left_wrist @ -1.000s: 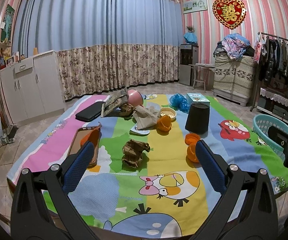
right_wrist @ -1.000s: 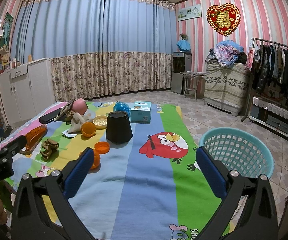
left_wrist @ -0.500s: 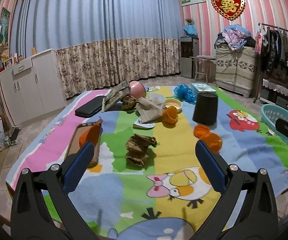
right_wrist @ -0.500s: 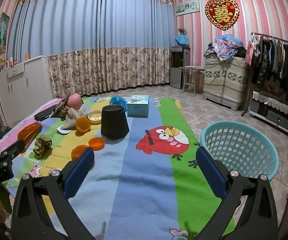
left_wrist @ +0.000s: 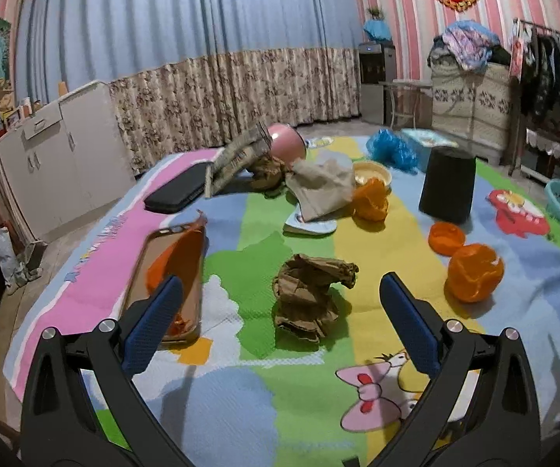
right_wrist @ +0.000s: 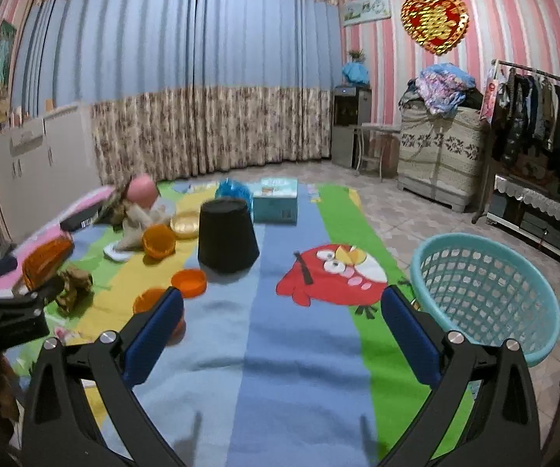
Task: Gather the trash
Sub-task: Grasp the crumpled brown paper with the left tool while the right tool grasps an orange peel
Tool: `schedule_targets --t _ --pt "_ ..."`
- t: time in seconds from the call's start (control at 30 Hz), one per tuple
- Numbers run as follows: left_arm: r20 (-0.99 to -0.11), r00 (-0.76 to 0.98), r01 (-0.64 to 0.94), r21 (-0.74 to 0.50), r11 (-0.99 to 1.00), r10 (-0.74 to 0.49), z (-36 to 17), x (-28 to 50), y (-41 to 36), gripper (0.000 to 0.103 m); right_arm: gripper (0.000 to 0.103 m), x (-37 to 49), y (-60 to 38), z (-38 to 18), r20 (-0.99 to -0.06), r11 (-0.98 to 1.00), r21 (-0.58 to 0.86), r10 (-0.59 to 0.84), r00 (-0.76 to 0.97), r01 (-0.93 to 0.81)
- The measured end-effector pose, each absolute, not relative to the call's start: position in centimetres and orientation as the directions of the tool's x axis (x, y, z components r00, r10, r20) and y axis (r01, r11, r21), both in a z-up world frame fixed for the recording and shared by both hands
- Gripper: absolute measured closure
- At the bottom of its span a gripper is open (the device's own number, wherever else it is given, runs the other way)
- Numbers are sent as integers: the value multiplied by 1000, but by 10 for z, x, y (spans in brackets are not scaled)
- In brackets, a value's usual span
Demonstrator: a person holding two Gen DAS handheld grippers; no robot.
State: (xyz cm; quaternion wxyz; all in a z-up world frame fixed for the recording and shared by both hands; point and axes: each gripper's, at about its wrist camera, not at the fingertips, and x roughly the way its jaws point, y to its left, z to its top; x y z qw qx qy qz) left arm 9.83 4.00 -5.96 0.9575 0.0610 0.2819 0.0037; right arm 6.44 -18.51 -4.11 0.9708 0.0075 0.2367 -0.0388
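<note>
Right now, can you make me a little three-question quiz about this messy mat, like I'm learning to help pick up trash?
1. True or false: the left tool is open with nothing in it.
2. Which lies straight ahead of the left tool? A) paper wad B) black bin C) blue bag
3. Fill in: the teal basket sits off the mat, on the ____ tool's side.

Key: 1 true. 2 A. 3 right.

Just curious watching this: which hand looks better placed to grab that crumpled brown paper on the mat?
Probably the left. The left gripper is open and the crumpled brown paper sits right between its fingers. The right gripper points at bare mat beside the basket.
</note>
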Motion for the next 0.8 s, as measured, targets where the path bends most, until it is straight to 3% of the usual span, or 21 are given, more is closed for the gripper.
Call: schedule_targets --t 0.33,0.53,0.6,0.7,0.8 --pt "-641 767 91 74 993 -22 -72 128 39 6 4 80 -179 -58 -555 999 -4 -44 831 50" --pt "-646 761 129 67 989 -56 -64 140 33 14 4 84 -179 -63 -568 999 15 -25 822 41" --pt "-653 756 132 78 988 -50 -65 147 30 22 4 86 -180 -63 -569 999 22 -24 822 44" --pt "-691 721 135 69 988 -51 -72 155 30 48 4 87 -181 -64 -571 998 34 -18 820 46" --pt "-689 721 136 48 990 -65 -72 153 33 53 4 88 -180 -64 -570 998 34 -17 821 44"
